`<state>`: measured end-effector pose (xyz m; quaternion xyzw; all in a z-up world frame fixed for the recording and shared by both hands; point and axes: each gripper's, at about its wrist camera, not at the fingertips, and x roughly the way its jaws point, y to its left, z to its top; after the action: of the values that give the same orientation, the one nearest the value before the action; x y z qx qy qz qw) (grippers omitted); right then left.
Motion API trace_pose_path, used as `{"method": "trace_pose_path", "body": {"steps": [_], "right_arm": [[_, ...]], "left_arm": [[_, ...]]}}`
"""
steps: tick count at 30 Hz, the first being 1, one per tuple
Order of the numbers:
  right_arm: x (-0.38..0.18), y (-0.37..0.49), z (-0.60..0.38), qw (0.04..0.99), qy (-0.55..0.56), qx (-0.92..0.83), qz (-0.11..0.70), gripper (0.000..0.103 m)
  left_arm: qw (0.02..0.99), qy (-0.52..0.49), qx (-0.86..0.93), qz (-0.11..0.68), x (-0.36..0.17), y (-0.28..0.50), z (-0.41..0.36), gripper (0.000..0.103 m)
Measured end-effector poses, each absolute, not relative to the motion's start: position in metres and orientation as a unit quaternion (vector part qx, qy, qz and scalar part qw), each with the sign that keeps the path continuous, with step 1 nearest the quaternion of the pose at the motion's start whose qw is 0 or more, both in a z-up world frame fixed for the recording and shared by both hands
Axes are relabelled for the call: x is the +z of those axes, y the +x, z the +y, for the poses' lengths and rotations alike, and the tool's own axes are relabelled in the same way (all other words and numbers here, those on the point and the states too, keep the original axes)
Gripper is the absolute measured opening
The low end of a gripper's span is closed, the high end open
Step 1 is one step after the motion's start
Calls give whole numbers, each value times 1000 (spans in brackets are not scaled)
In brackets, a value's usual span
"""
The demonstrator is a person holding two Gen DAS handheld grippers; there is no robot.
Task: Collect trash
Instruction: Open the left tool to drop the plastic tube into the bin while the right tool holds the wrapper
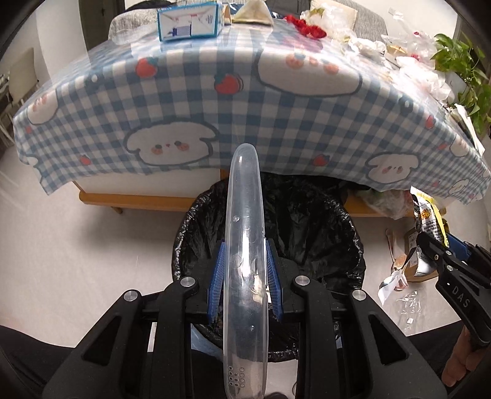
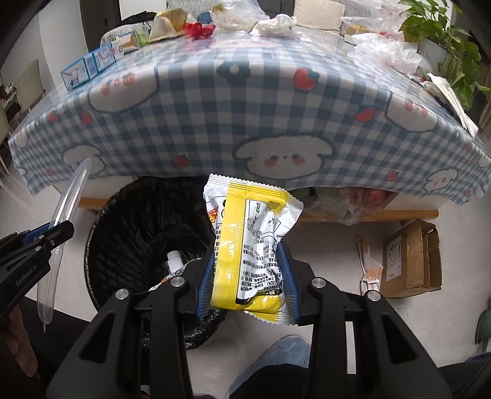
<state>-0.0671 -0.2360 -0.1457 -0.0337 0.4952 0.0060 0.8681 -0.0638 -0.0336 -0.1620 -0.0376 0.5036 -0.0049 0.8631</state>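
Note:
My left gripper (image 1: 244,276) is shut on a clear plastic lid (image 1: 244,233), held on edge above the black-lined trash bin (image 1: 334,233) on the floor. In the right wrist view the same lid (image 2: 66,208) and left gripper (image 2: 52,234) show at the left. My right gripper (image 2: 248,273) is shut on a yellow and white snack wrapper (image 2: 248,242), over the right rim of the bin (image 2: 122,233). In the left wrist view the right gripper (image 1: 442,248) and its wrapper (image 1: 429,218) show at the right edge. A white bottle cap (image 2: 174,257) lies inside the bin.
A low table with a blue checked cloth (image 1: 245,101) stands behind the bin, strewn with a blue-white carton (image 1: 188,23), red scraps (image 1: 307,26) and crumpled plastic (image 2: 386,50). A cardboard box (image 2: 409,257) and wrappers (image 2: 369,264) lie on the floor right. A plant (image 2: 451,46) stands far right.

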Motion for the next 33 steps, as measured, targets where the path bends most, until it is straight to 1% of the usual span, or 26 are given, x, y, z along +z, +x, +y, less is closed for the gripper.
{"method": "trace_pose_path", "body": {"steps": [7,21,25,27,29,31,32,33], "right_arm": [[-162,-64,-250,860,-27,-8,509,37],[-160,-63,-259,862,-17,-12,507,37],[-159,-60,-255,861,-15,-12,509,37],[-158,-58,-250,860,-16,-9,510,37],[-156,-55,-241,861,-19,-3,508,37],[-155,-53,-232,862,-23,3,506,37],[-154,-51,-227,863,-24,6,505,37],[-154,-50,-222,863,-25,9,504,37]], "left_arm": [[859,-35,-11,511,-177,-54,-43,25],[863,-27,-39,503,-190,-40,-73,26],[864,-15,-44,502,-189,-39,-76,27],[866,-10,-42,498,-188,-39,-75,30],[869,-11,-38,493,-186,-40,-70,42],[870,-14,-34,492,-185,-41,-63,46],[870,-13,-32,492,-184,-42,-59,51],[871,-14,-30,491,-183,-43,-54,54]]}}
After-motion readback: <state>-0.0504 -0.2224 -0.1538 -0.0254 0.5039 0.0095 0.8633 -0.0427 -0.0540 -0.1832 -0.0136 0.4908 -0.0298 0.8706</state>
